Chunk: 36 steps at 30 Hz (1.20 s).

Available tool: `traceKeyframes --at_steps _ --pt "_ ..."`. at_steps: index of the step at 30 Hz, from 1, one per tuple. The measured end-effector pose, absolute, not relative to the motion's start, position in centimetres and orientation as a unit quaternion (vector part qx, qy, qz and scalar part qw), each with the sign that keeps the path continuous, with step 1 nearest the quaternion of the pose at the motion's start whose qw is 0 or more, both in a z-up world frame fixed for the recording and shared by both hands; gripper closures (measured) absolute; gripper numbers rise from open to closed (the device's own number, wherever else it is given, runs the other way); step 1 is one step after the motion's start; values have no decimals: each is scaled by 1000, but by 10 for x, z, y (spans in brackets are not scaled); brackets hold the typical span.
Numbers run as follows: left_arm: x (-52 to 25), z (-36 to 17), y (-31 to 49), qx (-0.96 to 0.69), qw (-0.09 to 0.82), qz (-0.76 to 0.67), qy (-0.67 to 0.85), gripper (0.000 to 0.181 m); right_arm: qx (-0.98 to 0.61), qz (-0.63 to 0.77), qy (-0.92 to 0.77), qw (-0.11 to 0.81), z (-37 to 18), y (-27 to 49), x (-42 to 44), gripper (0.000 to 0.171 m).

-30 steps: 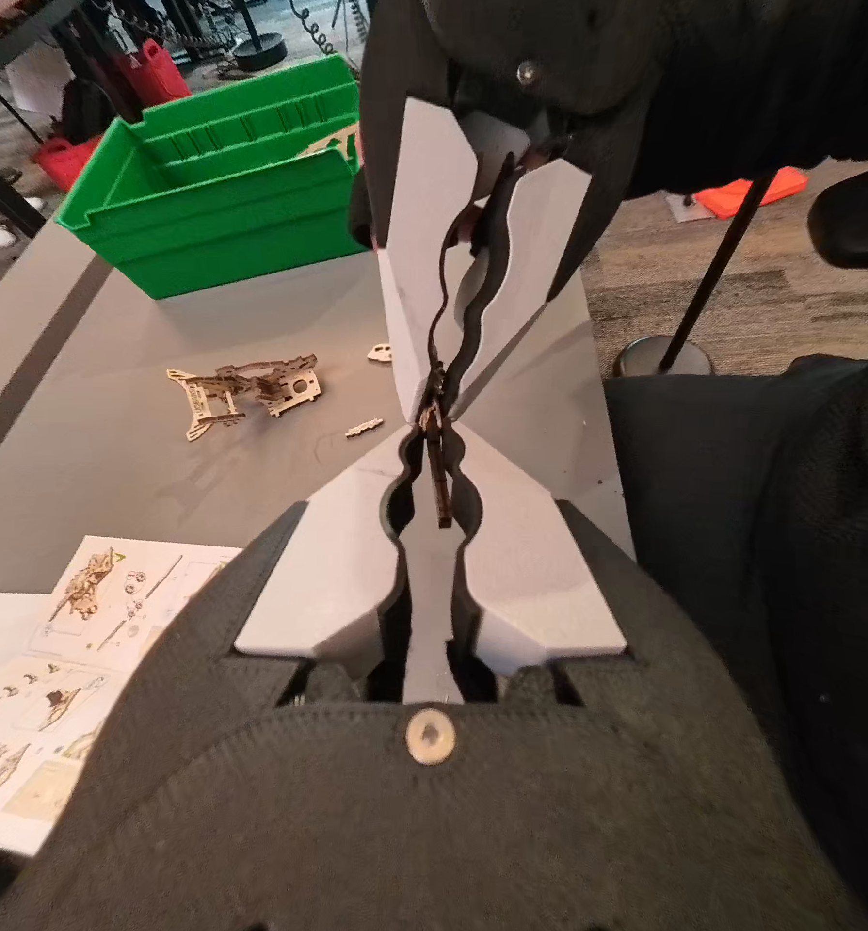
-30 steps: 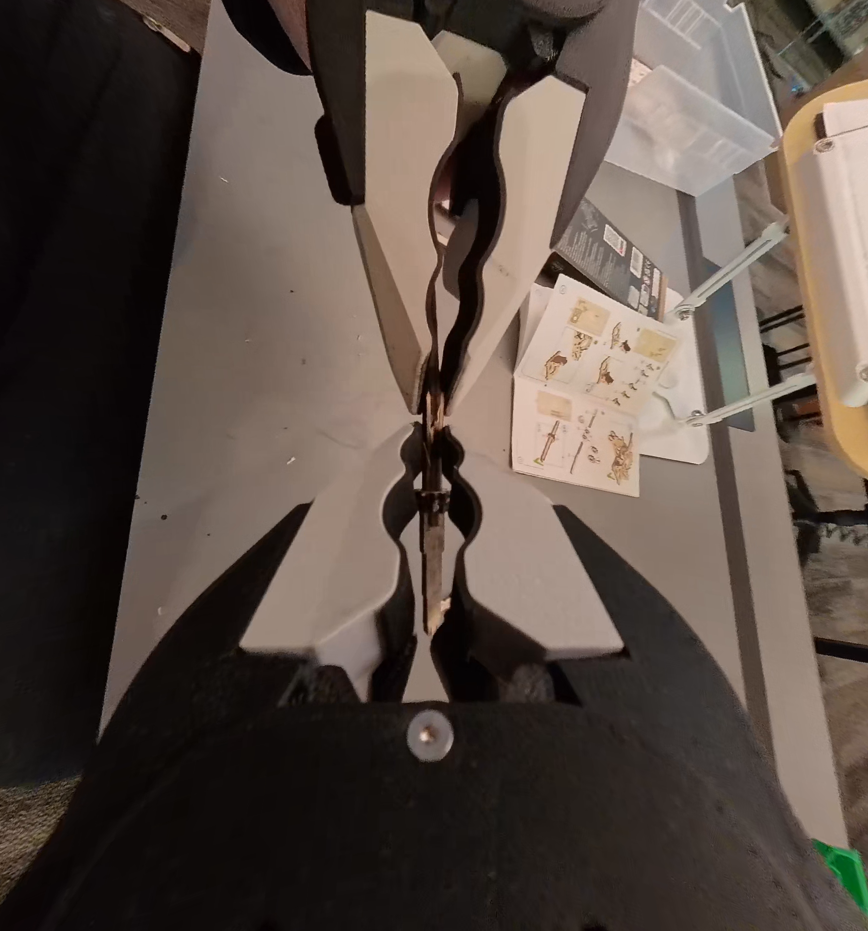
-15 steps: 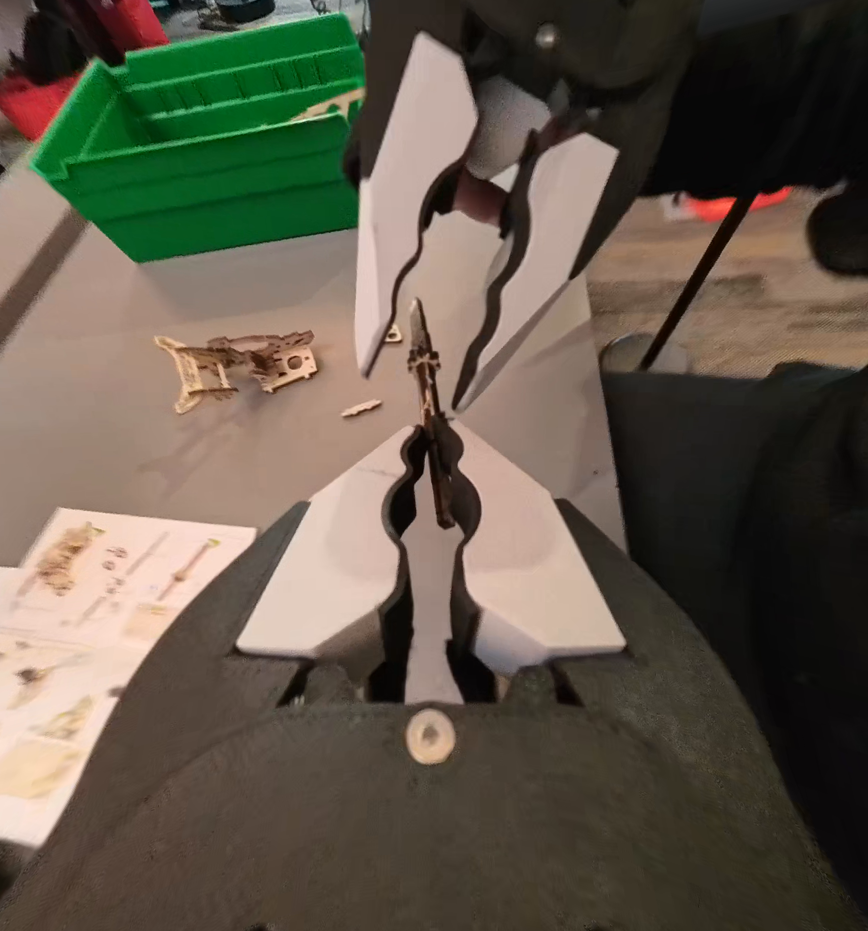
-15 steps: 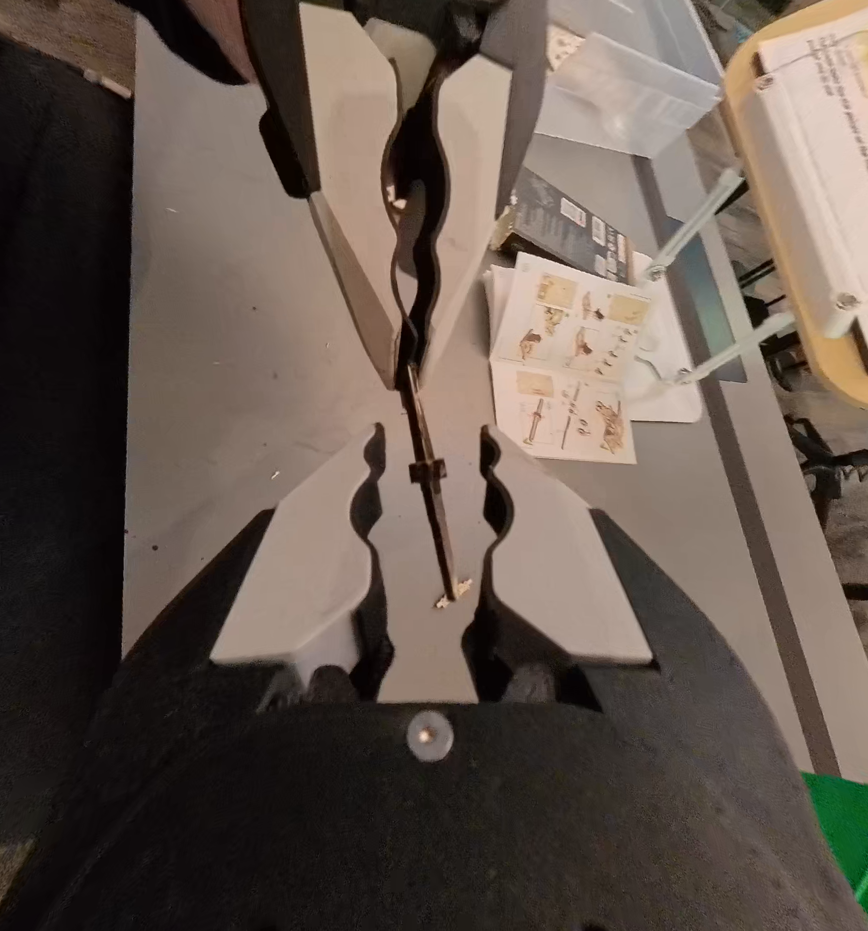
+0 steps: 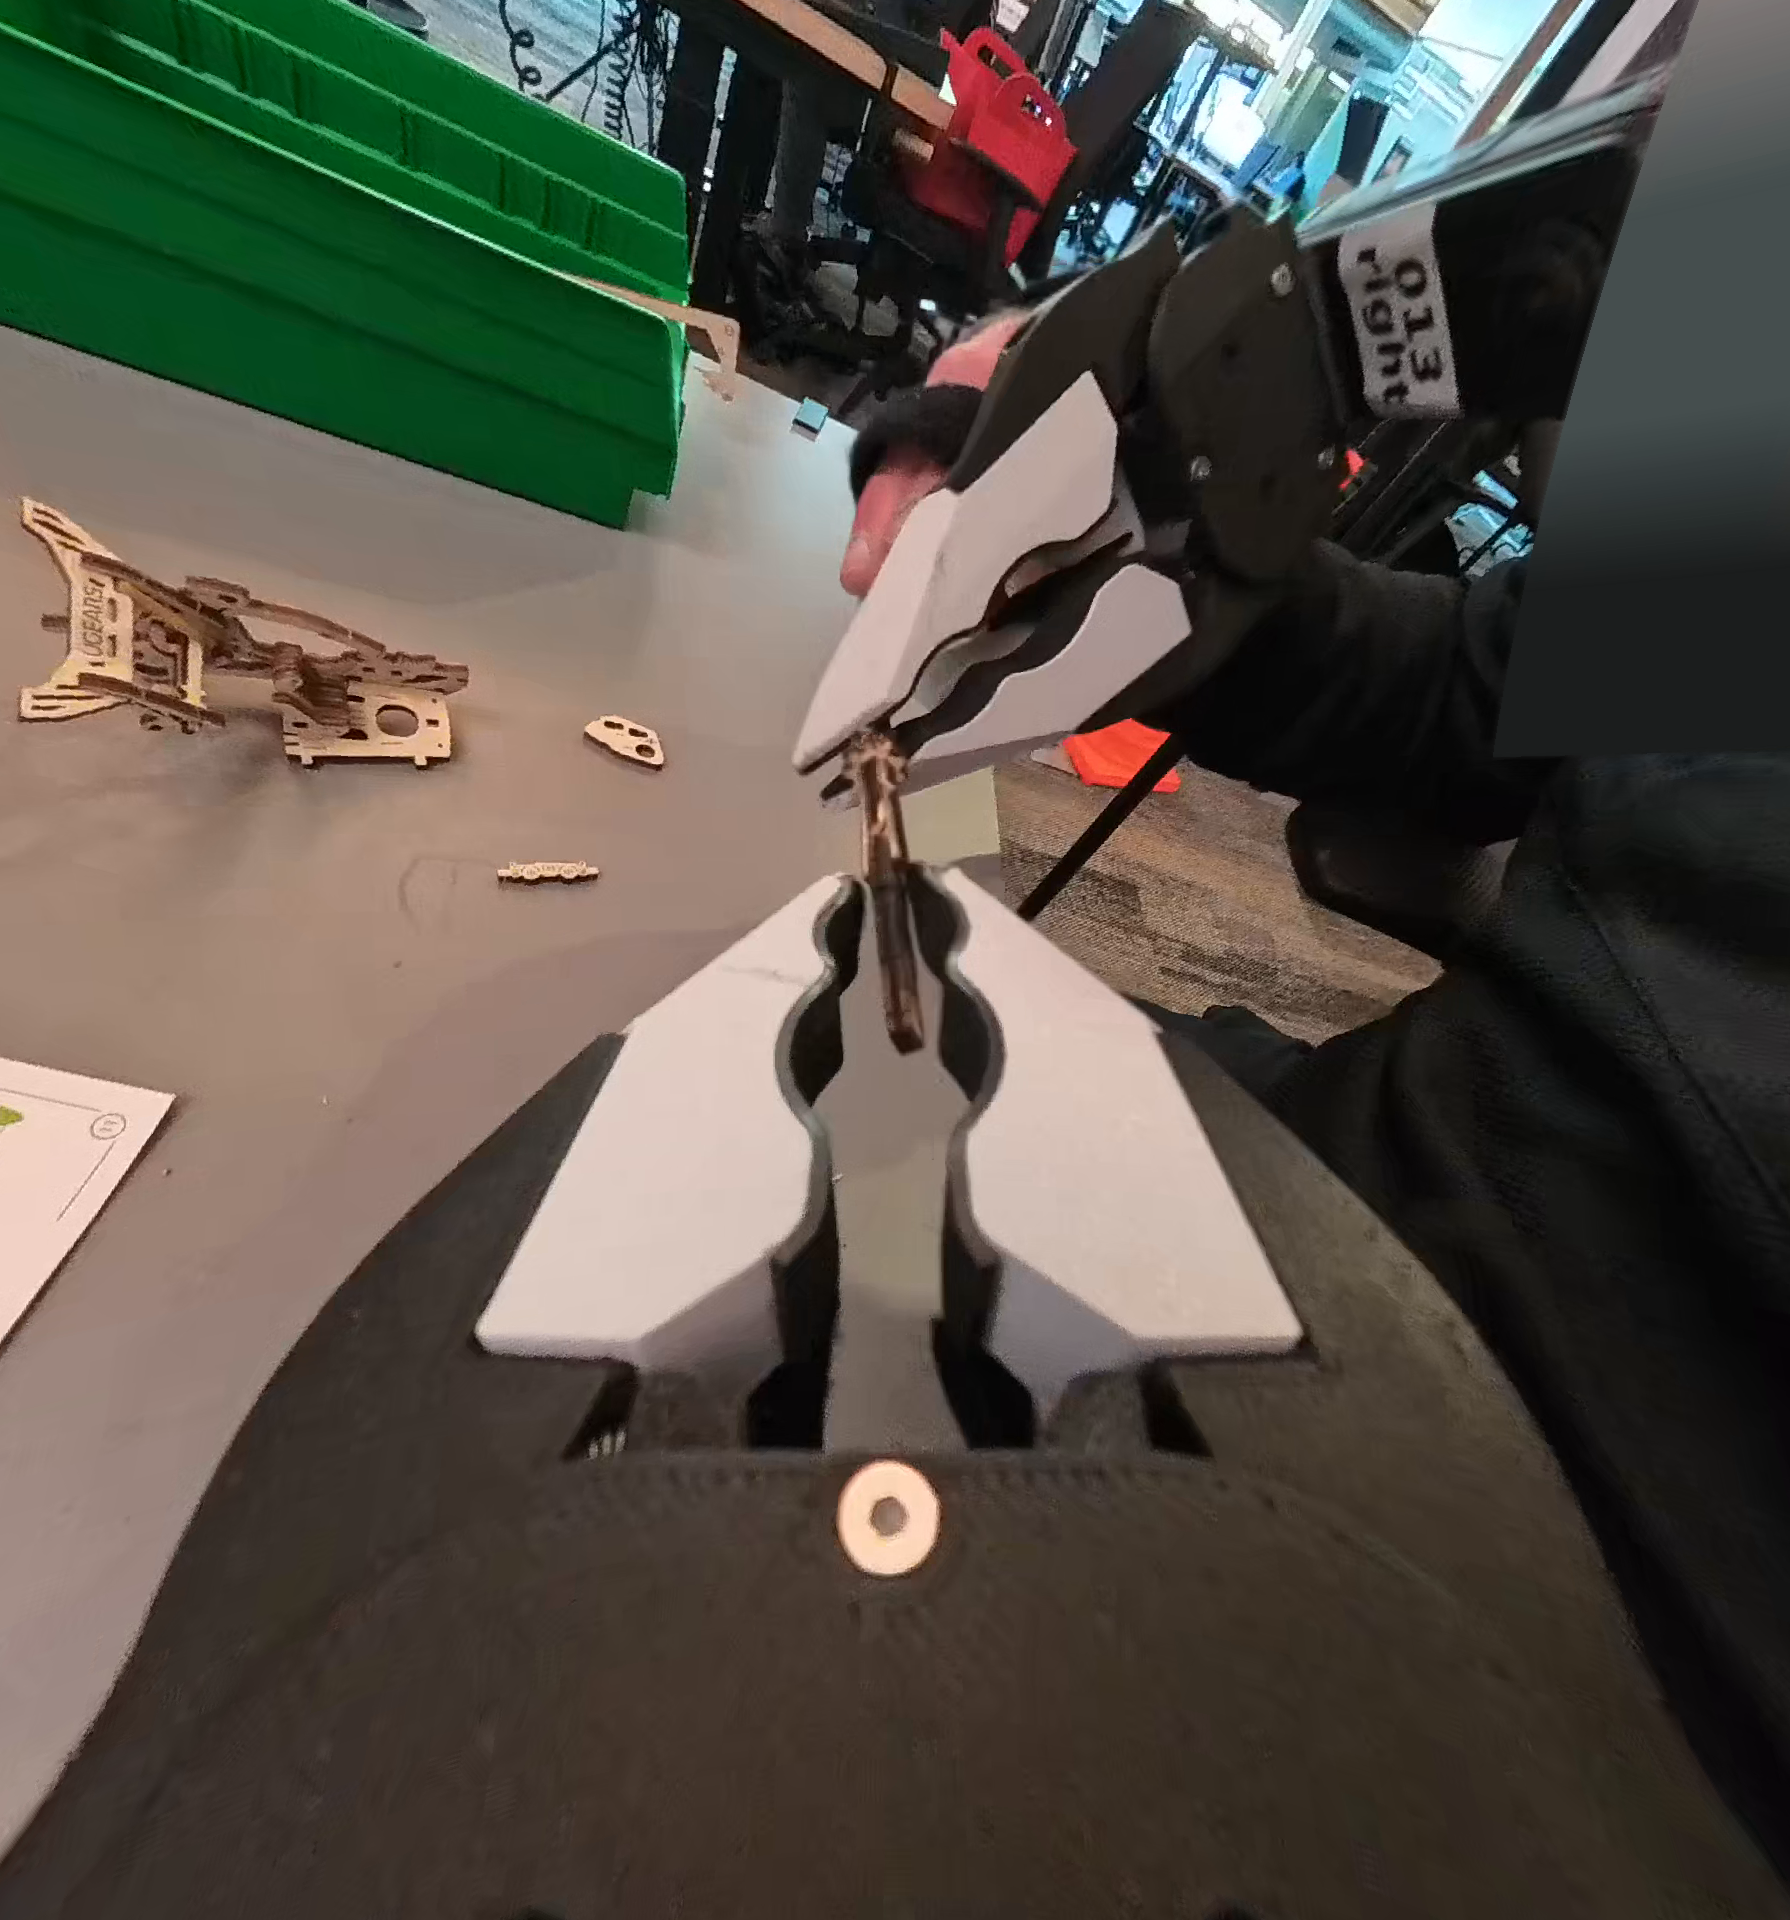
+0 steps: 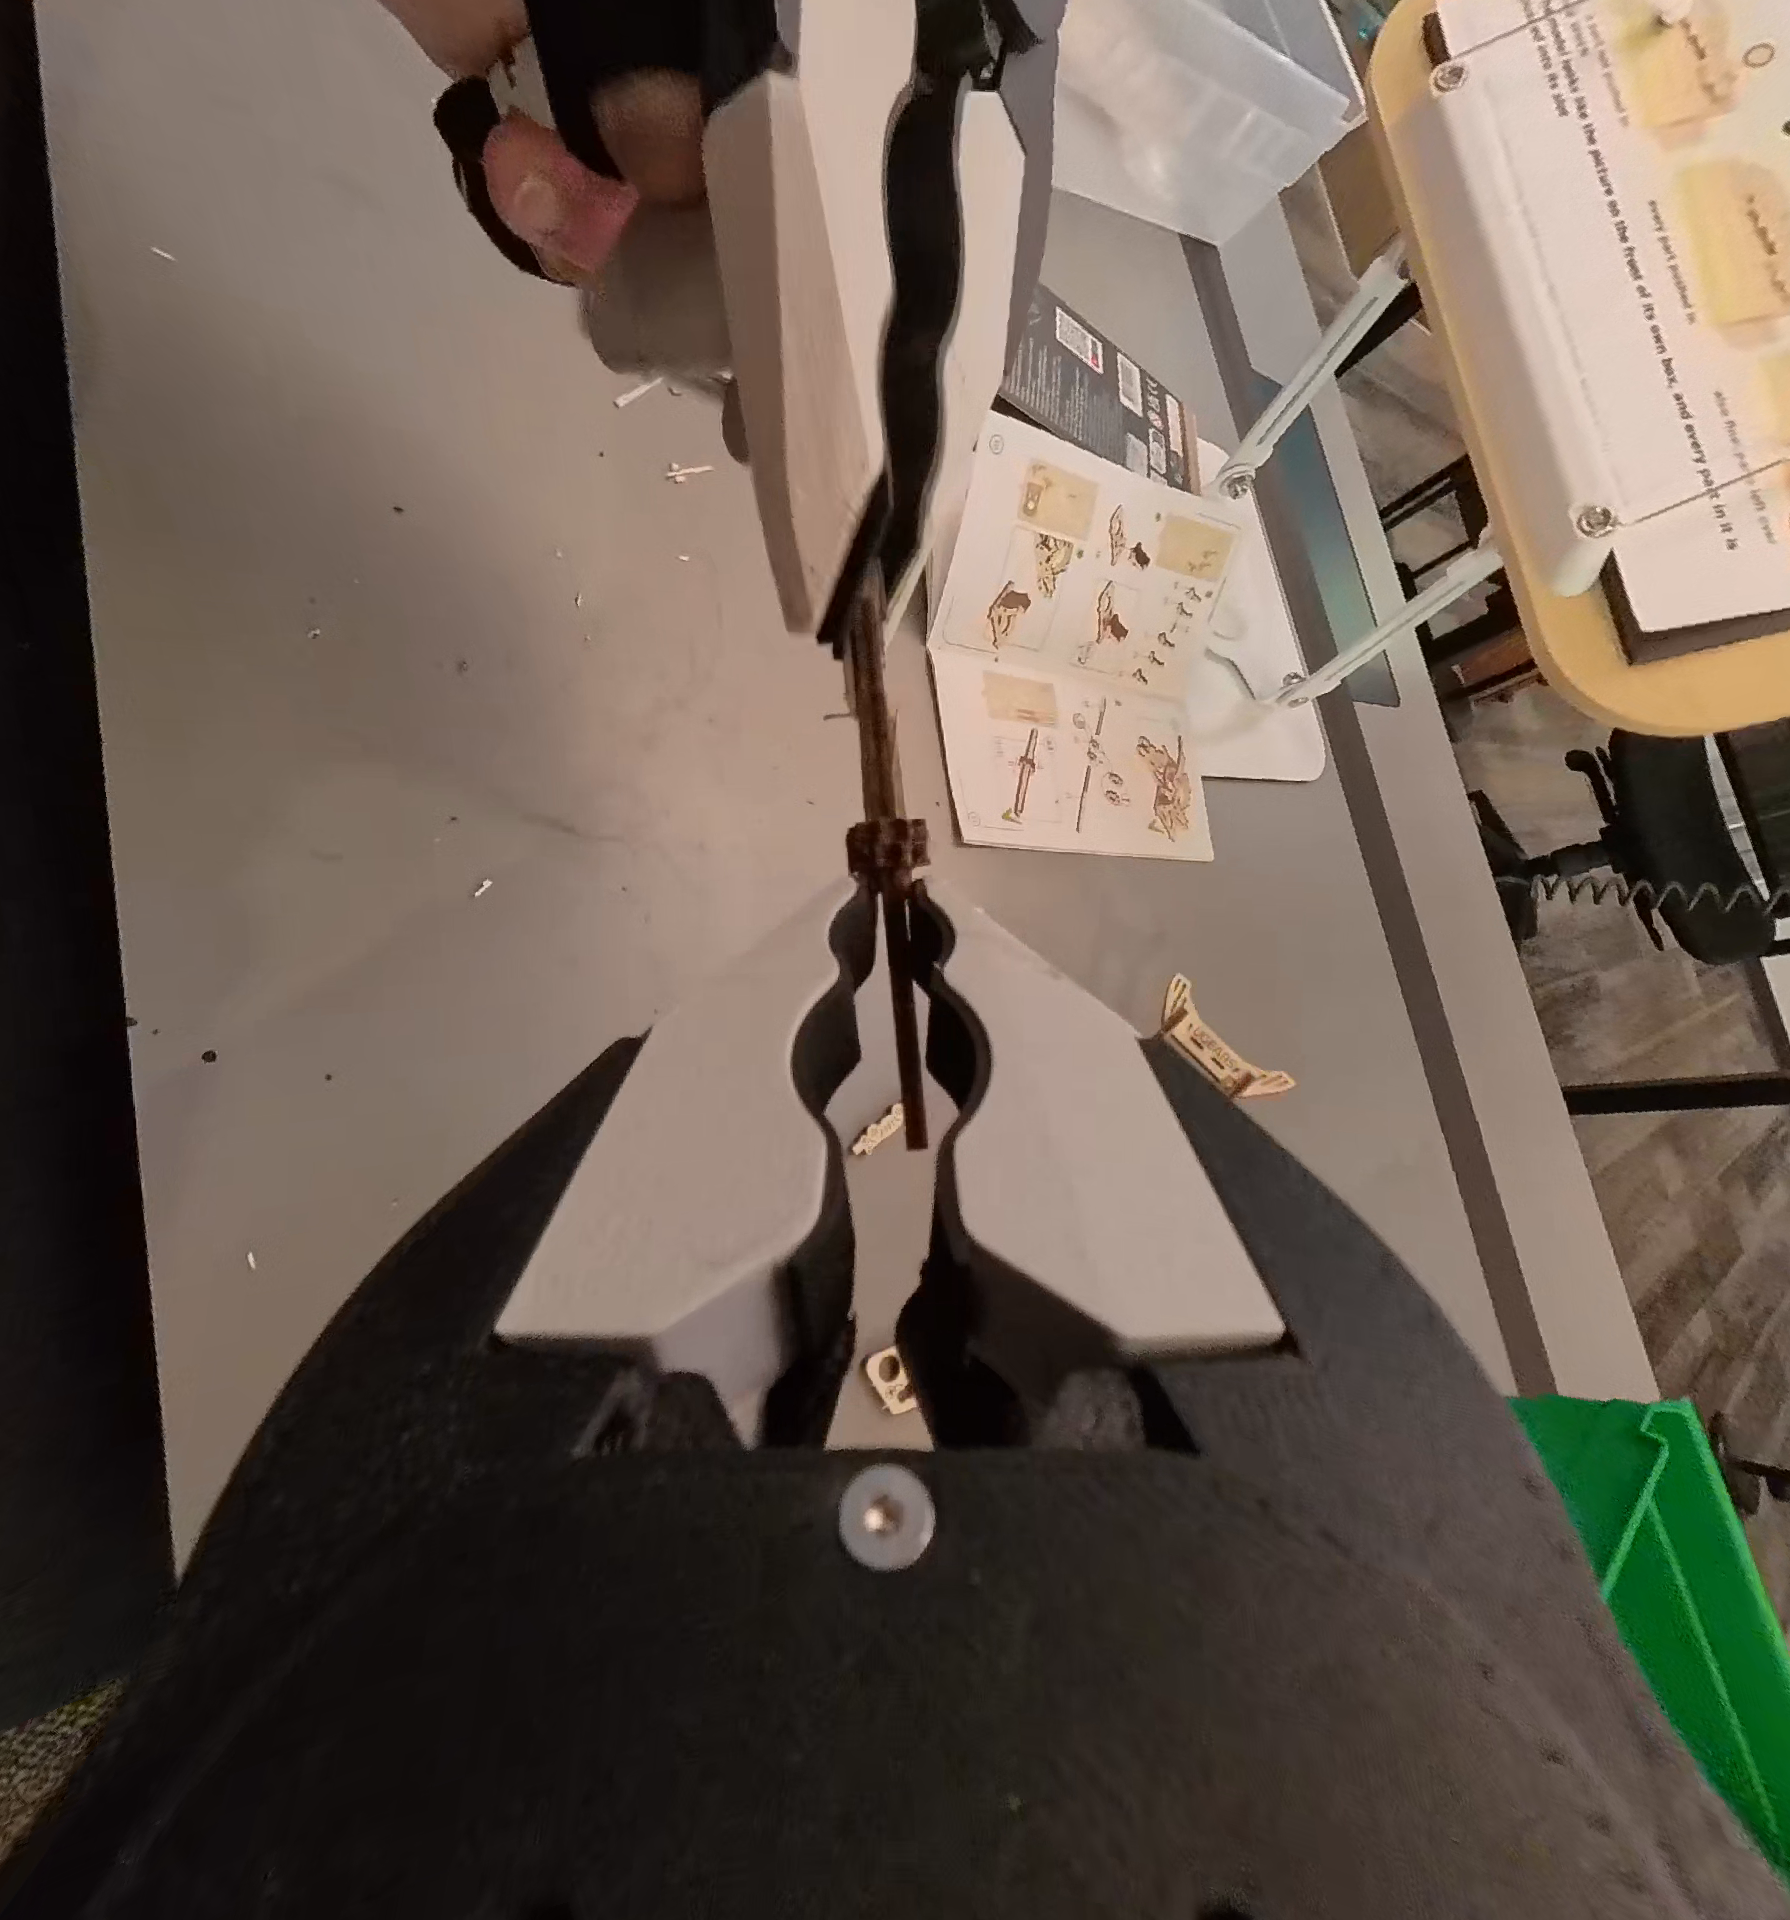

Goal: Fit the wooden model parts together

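Above the grey worktop (image 5: 278,997), a thin dark wooden strip (image 5: 889,935) spans the gap between the two grippers, held off the surface. Left gripper (image 5: 889,883): jaws drawn together, clamped on the near end of the strip. Right gripper (image 5: 849,750): jaws likewise closed on the far end, tilted down toward the left one; a person's gloved hand (image 5: 906,468) sits behind it.

Right wrist view: strip (image 6: 886,748) runs edge-on from right gripper (image 6: 889,896) up to left gripper (image 6: 849,592), with a small cross-piece (image 6: 886,844) fitted around it just beyond the right fingertips.

On the worktop, well apart from the strip: partly built wooden model frame (image 5: 226,649), small oval wooden part (image 5: 626,743), small notched wooden part (image 5: 548,873). Green bin (image 5: 299,239) behind them. Instruction booklet (image 6: 1088,644) lies open beside a dark box (image 6: 1088,395); clear plastic container (image 6: 1192,135) farther back. Loose wood slivers are scattered over the surface
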<state>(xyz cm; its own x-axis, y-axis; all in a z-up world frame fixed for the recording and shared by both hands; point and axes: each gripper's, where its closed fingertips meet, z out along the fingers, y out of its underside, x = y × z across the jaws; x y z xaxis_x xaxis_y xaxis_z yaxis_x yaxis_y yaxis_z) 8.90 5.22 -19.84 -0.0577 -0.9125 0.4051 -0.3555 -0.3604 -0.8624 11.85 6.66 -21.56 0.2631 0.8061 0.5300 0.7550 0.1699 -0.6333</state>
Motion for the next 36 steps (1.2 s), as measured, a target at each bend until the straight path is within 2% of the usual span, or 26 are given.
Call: traceKeyframes --at_steps 1,5,13,21,24,26,27,36 --pt "87 -197 52 -631 263 -532 499 165 -645 28 -602 469 -215 67 120 168" --pt "80 -201 50 -634 251 -531 503 158 -639 18 -595 486 -211 65 126 169" --pt "81 -190 47 -626 250 -562 480 178 -603 -49 -622 496 -210 61 125 169" --pt "81 -185 48 -624 293 -535 488 179 -588 -91 -625 505 -207 60 124 169" --pt "80 -187 52 -631 287 -541 476 179 -606 -49 -608 510 -208 61 122 168" --pt "78 -188 55 -637 271 -561 455 179 -625 -29 -595 505 -209 63 124 141" --pt "77 -189 57 -641 262 -571 441 179 -632 -20 -587 505 -208 64 126 138" --pt "67 -192 61 -648 208 -644 349 179 -687 103 -522 495 -208 60 140 140"
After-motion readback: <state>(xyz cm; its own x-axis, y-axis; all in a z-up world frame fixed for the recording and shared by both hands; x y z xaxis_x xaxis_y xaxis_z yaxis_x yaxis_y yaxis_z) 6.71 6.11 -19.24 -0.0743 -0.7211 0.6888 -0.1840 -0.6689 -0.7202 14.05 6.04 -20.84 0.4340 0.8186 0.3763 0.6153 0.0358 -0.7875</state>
